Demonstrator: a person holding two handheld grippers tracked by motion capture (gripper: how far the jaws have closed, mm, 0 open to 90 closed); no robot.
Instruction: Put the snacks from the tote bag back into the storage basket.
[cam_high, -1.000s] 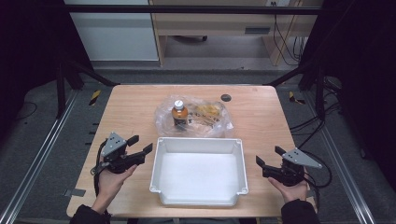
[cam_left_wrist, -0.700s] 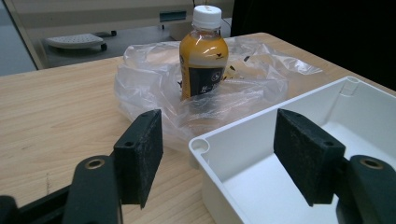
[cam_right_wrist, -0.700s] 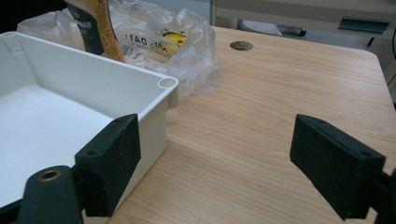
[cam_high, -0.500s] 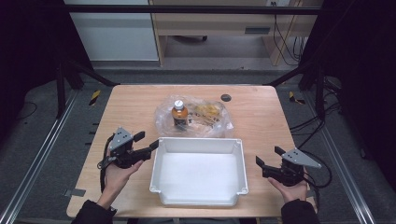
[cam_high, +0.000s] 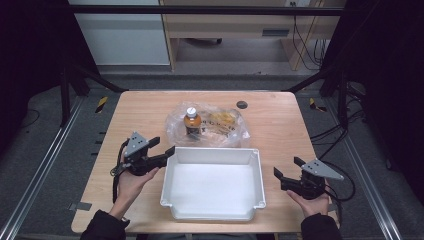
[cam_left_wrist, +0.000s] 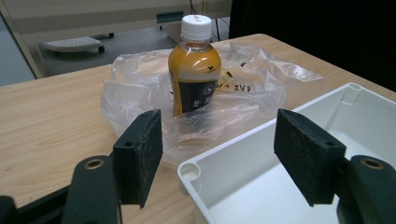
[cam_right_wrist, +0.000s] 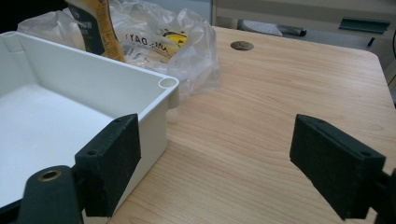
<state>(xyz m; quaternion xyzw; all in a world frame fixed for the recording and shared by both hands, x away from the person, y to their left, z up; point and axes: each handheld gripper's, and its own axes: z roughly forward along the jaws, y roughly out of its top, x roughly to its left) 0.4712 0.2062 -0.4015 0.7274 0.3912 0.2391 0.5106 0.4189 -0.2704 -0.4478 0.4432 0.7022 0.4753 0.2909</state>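
A small bottle (cam_high: 192, 122) of orange-brown drink with a white cap stands upright inside a crumpled clear plastic bag (cam_high: 225, 125) at the table's middle back. In front of it sits a white tray (cam_high: 215, 152) with nothing in it. My left gripper (cam_high: 164, 146) is open at the tray's far left corner. In the left gripper view its jaws (cam_left_wrist: 219, 149) frame that corner (cam_left_wrist: 189, 170), with the bottle (cam_left_wrist: 194, 74) and the bag (cam_left_wrist: 135, 79) beyond. My right gripper (cam_high: 286, 167) is open just right of the tray; in the right gripper view its jaws (cam_right_wrist: 224, 163) straddle bare wood beside the tray wall (cam_right_wrist: 93, 65).
A yellow printed packet (cam_high: 222, 119) lies in the bag next to the bottle. A dark round grommet (cam_high: 242, 104) sits in the wooden table (cam_high: 280, 125) behind the bag. Metal rails run along both sides of the table, and cables hang at the right.
My left gripper has moved forward and to the right, up to the tray's far left corner. The right gripper has stayed where it was.
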